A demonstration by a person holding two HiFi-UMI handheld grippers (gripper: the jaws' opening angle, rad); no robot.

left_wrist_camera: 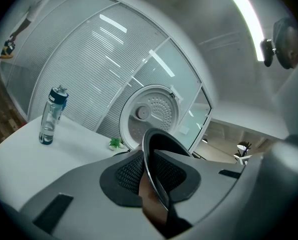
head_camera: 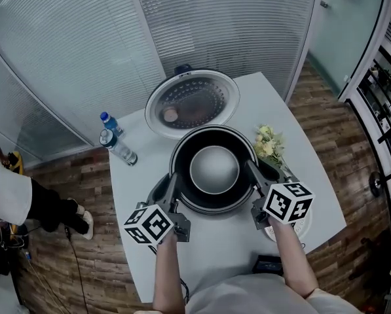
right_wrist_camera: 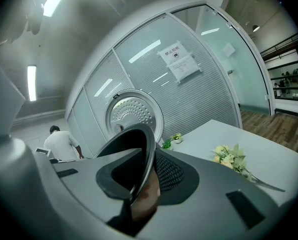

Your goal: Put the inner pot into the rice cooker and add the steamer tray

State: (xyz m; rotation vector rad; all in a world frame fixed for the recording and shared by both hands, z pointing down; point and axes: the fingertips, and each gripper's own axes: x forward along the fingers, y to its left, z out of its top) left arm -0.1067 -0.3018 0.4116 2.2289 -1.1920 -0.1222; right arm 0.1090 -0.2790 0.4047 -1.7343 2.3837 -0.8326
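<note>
Grips inner pot [head_camera: 213, 169] rim with left gripper [head_camera: 173, 187] and right gripper [head_camera: 254, 174], both narrow on it, at rice cooker [head_camera: 192, 102] mouth. Seems not fully seated; steamer tray not yet added

A white, roughly square table [head_camera: 139, 185] stands on a wood-plank floor [head_camera: 64, 175], seen from steeply above. Near its middle sits a round rice cooker [head_camera: 213, 210] with its lid [head_camera: 192, 102] swung open towards the far edge. A clear water bottle [head_camera: 116, 142] with a blue cap stands upright well to the cooker's left, and a bunch of pale yellow flowers [head_camera: 268, 144] lies just to its right. A small green potted plant [left_wrist_camera: 115, 143] sits near the lid, and a small dark flat object [head_camera: 268, 264] lies at the near edge.
</note>
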